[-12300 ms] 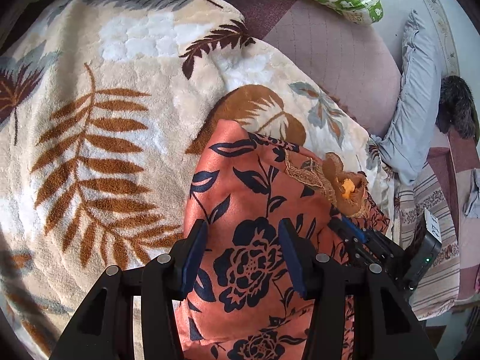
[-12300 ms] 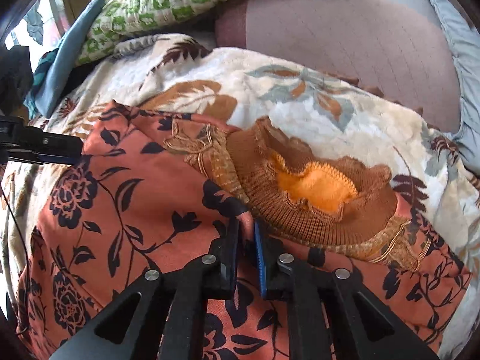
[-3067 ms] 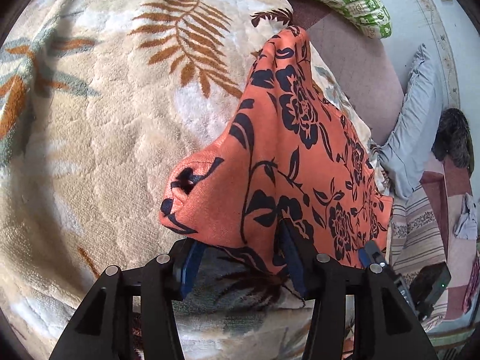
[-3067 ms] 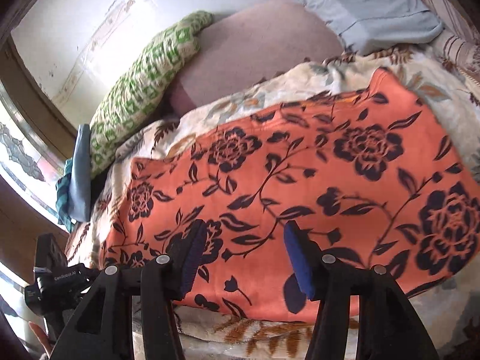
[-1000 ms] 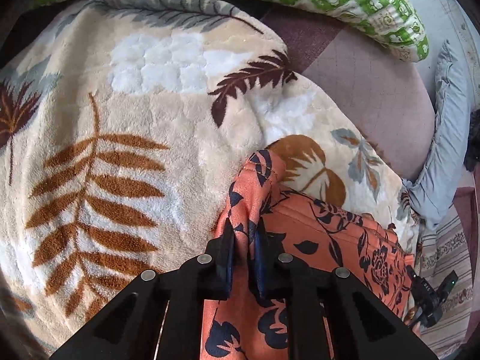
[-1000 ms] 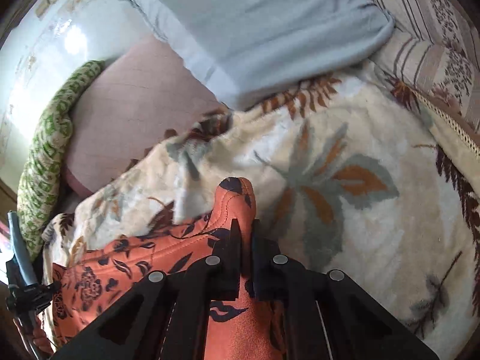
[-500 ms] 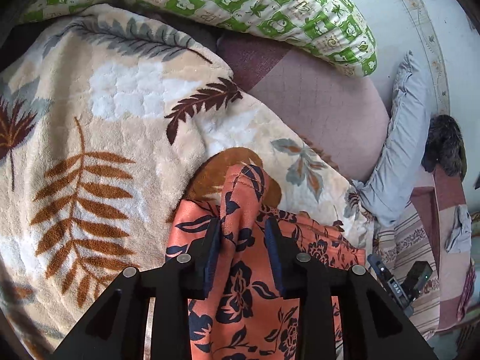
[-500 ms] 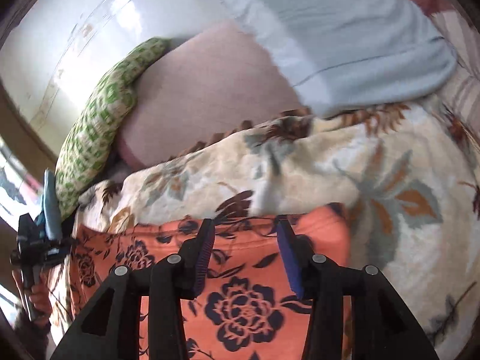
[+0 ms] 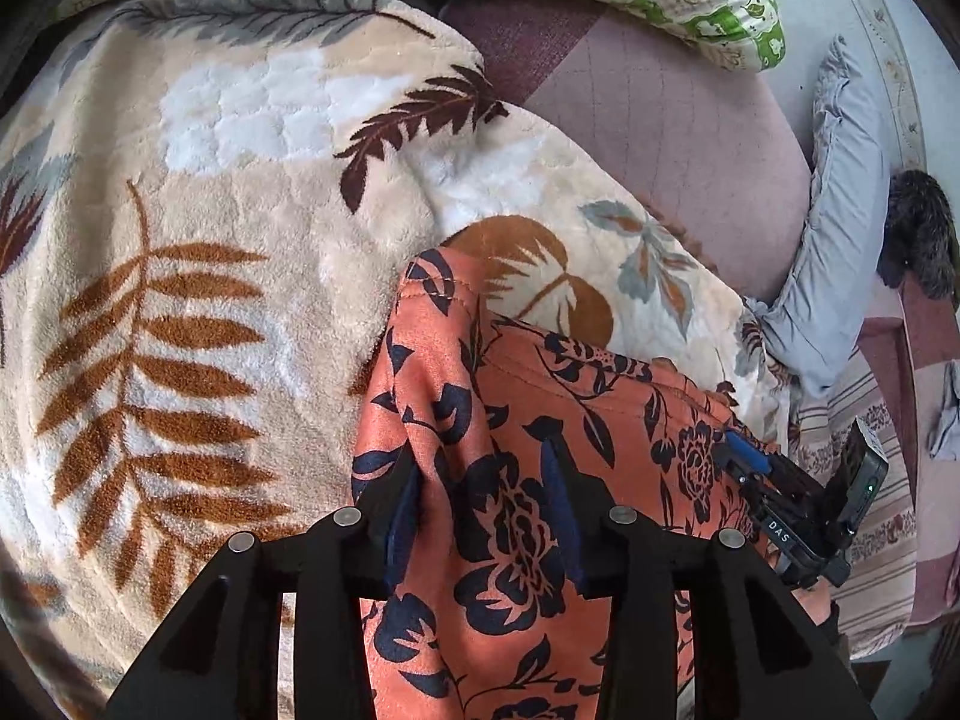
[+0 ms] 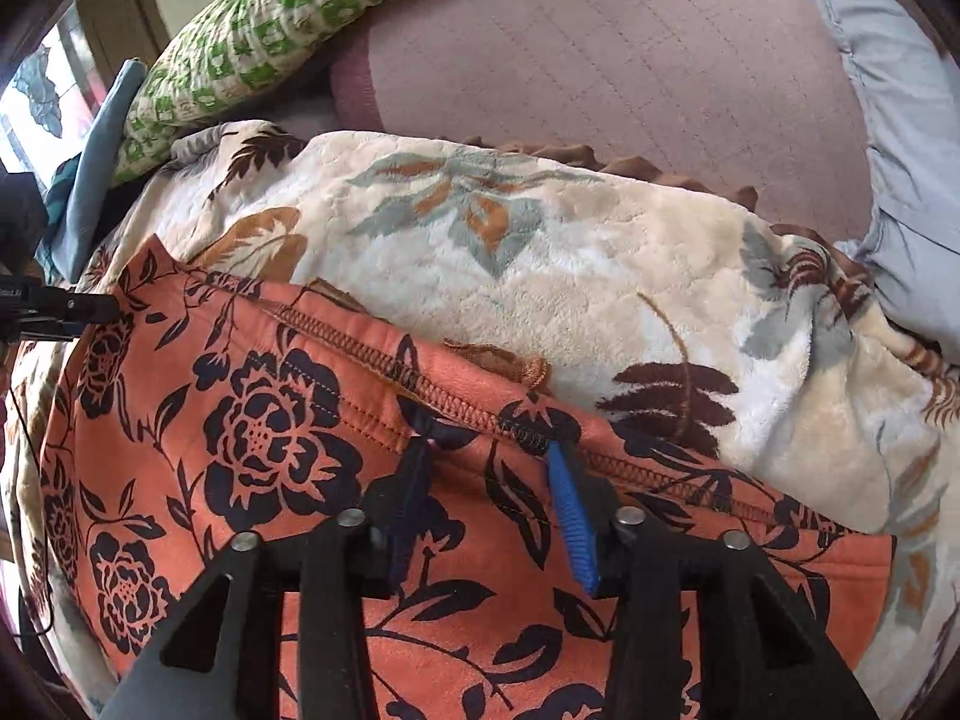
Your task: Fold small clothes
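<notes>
1. orange floral garment [image 9: 528,480] lies folded on the cream leaf-print blanket [image 9: 198,276] that covers the bed, its dark blue flowers facing up.
2. my left gripper [image 9: 480,498] points down over the garment's left end – its jaws are opening, a raised ridge of the fabric stands between them, and the pads do not press on it.
3. that ridge runs up to a stitched corner which rests on the blanket, just beside a brown leaf in the print.
4. my right gripper [image 10: 489,510] hovers over the far edge of the garment [image 10: 270,450], where a zigzag-stitched seam runs across – its jaws are closing, cloth lies under the gap, and neither pad is clamped on it yet.
5. in the right wrist view a loose brown thread curls on the blanket [image 10: 540,276] just past that seam.
6. behind the blanket sit a mauve quilted cushion [image 10: 630,60], a green-and-white patterned pillow [image 10: 270,18] and a pale blue pillow [image 9: 840,252].
7. each gripper shows at the edge of the other's view, at opposite ends of the garment.
</notes>
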A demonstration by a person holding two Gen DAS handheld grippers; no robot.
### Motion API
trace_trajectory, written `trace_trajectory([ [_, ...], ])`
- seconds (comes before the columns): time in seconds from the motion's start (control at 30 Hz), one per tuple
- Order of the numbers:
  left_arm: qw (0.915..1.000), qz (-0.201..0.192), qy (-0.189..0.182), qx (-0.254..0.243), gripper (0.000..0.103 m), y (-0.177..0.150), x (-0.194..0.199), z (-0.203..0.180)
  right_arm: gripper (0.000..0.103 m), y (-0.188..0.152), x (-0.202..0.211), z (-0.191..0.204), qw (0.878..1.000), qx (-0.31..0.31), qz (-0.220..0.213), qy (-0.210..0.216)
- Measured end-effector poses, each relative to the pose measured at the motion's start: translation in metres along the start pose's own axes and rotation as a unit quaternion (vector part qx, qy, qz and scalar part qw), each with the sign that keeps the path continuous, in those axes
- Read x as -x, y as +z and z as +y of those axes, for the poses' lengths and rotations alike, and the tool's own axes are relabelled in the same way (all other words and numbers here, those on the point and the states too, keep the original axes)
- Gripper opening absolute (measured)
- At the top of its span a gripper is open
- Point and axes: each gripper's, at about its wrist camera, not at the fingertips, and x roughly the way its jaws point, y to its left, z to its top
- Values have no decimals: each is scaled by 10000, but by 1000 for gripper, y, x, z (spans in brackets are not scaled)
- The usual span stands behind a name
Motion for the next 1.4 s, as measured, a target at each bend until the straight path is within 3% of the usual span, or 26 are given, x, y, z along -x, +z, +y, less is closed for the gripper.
trace_trajectory([
  [0.13, 9997, 87, 190, -88, 46, 6, -14, -3, 35, -6, 4, -3, 9994, 6, 105, 316],
  [0.2, 9995, 177, 276, 10, 46, 7, -24, -2, 34, -8, 0, -3, 9996, 114, 198, 152],
  [0.27, 9995, 84, 318, 5, 45, 10, -24, -5, 30, -8, -2, 6, 9985, 470, 185, -205],
  [0.3, 9995, 52, 318, -20, 45, 11, -24, -7, 21, -8, -2, 11, 9970, 648, 151, -401],
  [0.33, 9994, 15, 340, -26, 42, 13, -23, -9, 6, -8, -3, 15, 9955, 766, 143, -547],
  [0.43, 9990, -126, 416, -96, 30, 14, -15, -12, 3, -8, -5, 22, 9912, 1012, 156, -836],
  [0.5, 9962, -377, 760, -208, 30, 14, -12, -12, 1, -5, 0, 18, 9916, 922, 2, -908],
  [0.57, 9895, -297, 1388, -275, 31, 14, -24, -8, 0, -1, -4, 5, 9934, 572, -8, -995],
  [0.63, 9921, -217, 1234, -104, 32, 11, -23, -3, 0, -1, -13, -7, 9942, 216, 159, -1040],
  [0.77, 9985, -199, 438, 248, 31, -3, 11, 11, 2, -6, 21, -9, 9970, -360, -384, -560],
  [0.8, 9992, -147, 196, 314, 32, -11, 20, 17, 8, -11, 33, -9, 9967, -532, -463, -405],
  [0.9, 9977, 33, -504, 462, 40, -47, 46, 32, 13, -41, 62, 2, 9915, -1024, -744, 295],
  [0.93, 9964, 54, -711, 464, 46, -63, 54, 36, 18, -54, 69, 7, 9892, -1127, -821, 449],
  [1.0, 9946, 72, -971, 368, 49, -93, 68, 43, 22, -82, 76, 19, 9849, -1321, -926, 622],
  [1.03, 9952, 70, -935, 291, 49, -107, 70, 45, 24, -97, 74, 22, 9827, -1454, -907, 702],
  [1.07, 9977, 68, -621, 249, 49, -118, 67, 47, 24, -108, 68, 27, 9826, -1527, -815, 675],
  [1.13, 9995, 140, -151, 228, 41, -132, 54, 51, 27, -128, 47, 34, 9854, -1626, -373, 341],
  [1.17, 9997, 65, -51, 224, 39, -135, 57, 50, 27, -134, 44, 36, 9849, -1659, -406, 268],
  [1.2, 9996, 47, -49, 281, 38, -135, 62, 48, 26, -135, 49, 40, 9842, -1680, -535, 167],
  [1.3, 9970, 5, -587, 508, 42, -133, 85, 49, 32, -130, 68, 52, 9798, -1913, -588, 20],
  [1.37, 9959, -70, -675, 592, 53, -129, 96, 55, 43, -131, 85, 71, 9783, -1839, -929, 229],
  [1.4, 9951, -54, -693, 701, 57, -127, 97, 62, 56, -132, 90, 85, 9799, -1671, -1053, 263],
])
